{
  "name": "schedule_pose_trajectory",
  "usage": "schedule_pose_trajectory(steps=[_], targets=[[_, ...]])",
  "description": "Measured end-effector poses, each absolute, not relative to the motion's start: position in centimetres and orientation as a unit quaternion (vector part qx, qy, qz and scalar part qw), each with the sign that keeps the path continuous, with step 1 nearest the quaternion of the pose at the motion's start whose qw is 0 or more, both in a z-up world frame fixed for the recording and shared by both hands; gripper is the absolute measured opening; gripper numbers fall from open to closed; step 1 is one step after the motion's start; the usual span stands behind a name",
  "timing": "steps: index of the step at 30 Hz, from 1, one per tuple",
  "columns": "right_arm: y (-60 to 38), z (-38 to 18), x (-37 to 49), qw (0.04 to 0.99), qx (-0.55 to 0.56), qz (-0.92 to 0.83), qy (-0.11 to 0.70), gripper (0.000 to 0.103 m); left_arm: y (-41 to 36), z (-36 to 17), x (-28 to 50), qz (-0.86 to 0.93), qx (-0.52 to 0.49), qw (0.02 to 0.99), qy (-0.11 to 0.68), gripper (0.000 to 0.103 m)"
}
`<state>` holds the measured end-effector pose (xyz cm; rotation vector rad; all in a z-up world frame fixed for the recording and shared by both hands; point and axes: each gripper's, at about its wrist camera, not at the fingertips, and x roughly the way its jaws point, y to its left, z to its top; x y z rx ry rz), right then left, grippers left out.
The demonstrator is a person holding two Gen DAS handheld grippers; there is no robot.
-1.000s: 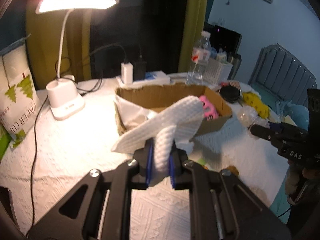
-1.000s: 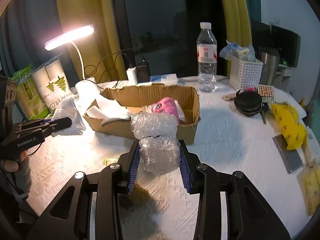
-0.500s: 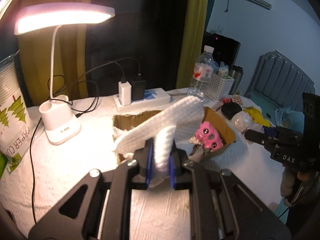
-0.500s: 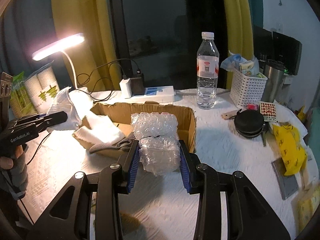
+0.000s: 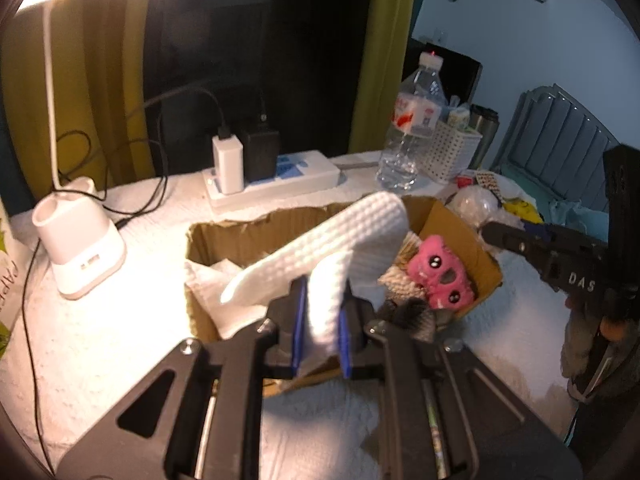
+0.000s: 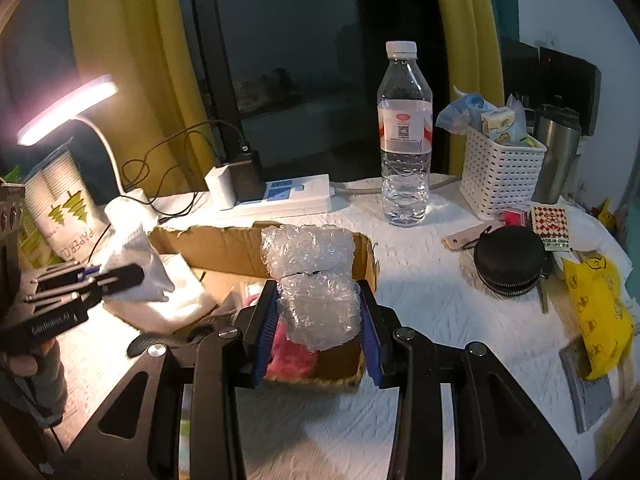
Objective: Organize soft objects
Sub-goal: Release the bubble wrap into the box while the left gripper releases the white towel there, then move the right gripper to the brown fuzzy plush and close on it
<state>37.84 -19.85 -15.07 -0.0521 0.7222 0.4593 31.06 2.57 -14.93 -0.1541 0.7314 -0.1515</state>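
Observation:
My left gripper (image 5: 322,320) is shut on a folded white textured cloth (image 5: 320,248) and holds it over the near left part of the open cardboard box (image 5: 224,232). My right gripper (image 6: 318,320) is shut on a crumpled wad of bubble wrap (image 6: 312,276) and holds it over the box's near right corner (image 6: 360,372). The box holds white cloths (image 6: 176,300), a pink plush toy (image 5: 436,276) and a dark grey item (image 5: 404,312). The left gripper with its cloth also shows in the right wrist view (image 6: 120,276). The right gripper also shows in the left wrist view (image 5: 492,232).
A lit desk lamp (image 5: 76,248) stands left of the box. Behind it are a power strip with chargers (image 6: 272,196), a water bottle (image 6: 404,140) and a white basket (image 6: 500,176). A black round pouch (image 6: 512,264) and a yellow bag (image 6: 596,308) lie at the right.
Both grippers have moved forward and now hang over the box, each still holding its item. The box looks closer and lower in both views.

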Motion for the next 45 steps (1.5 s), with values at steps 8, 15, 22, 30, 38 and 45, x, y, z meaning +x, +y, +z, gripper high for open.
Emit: schedule_pose_trajectory(steps=[8,15,22,30,38,45], targets=[[-19.5,-16.6,40.6,0.906,-0.02,0.212,0.366,0.042,2.6,-16.9,32.5,-0.071,-0.08,0.915,0.389,0.017],[-19.7,-16.8,40.5,0.907,-0.013,0.21,0.364,0.062,2.2,-16.4,32.2,-0.07,-0.073,0.919,0.381,0.031],[-20.1,-15.2,38.8,0.914,-0.014,0.205,0.35,0.064,2.5,-14.4,30.6,-0.069,-0.079,0.93,0.353,0.069],[-20.3,-13.5,35.6,0.919,-0.022,0.206,0.336,0.064,2.5,-12.4,27.7,-0.07,-0.078,0.938,0.33,0.07],[-20.4,-12.2,31.9,0.923,-0.027,0.207,0.324,0.064,2.1,-11.1,24.0,-0.077,-0.077,0.944,0.312,0.07],[-19.8,-11.4,28.4,0.924,-0.03,0.213,0.316,0.064,1.7,-10.4,20.7,-0.083,-0.075,0.948,0.298,0.07]])
